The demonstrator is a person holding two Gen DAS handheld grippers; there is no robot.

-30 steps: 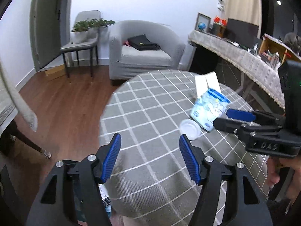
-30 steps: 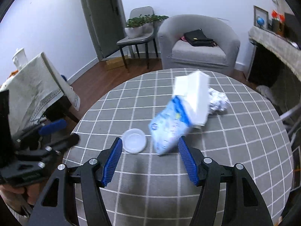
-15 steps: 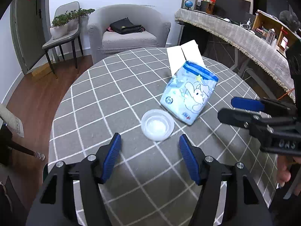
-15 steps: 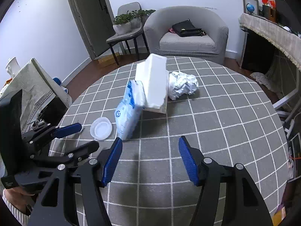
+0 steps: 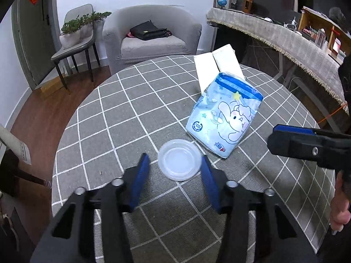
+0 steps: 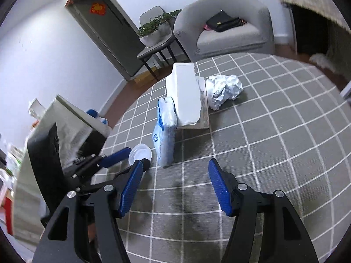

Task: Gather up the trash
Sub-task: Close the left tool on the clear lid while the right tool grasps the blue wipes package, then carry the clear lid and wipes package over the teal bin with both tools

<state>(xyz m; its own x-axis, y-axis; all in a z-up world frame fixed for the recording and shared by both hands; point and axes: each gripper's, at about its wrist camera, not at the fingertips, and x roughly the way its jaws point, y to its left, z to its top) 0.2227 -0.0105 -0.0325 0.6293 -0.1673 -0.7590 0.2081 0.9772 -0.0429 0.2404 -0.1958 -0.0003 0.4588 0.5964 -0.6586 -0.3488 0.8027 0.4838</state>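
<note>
A clear plastic lid (image 5: 179, 159) lies on the round grey checked table (image 5: 109, 118). My left gripper (image 5: 174, 166) is open, its blue pads on either side of the lid. Behind the lid a blue wet-wipe pack (image 5: 226, 120) leans on a white box (image 5: 217, 68). In the right wrist view the lid (image 6: 140, 153), pack (image 6: 165, 131), white box (image 6: 186, 94) and a crumpled white paper ball (image 6: 223, 88) lie ahead. My right gripper (image 6: 175, 175) is open and empty above the table, right of the left gripper (image 6: 122, 157).
A grey armchair (image 5: 151, 37) with a black bag and a chair with plants (image 5: 74, 39) stand beyond the table. A long cloth-covered counter (image 5: 285, 37) runs on the right. A cloth-draped table (image 6: 65, 120) stands left of the round table.
My left gripper moved forward and down until its pads flank the lid. My right gripper swung right and lower, so the paper ball and box now sit further ahead.
</note>
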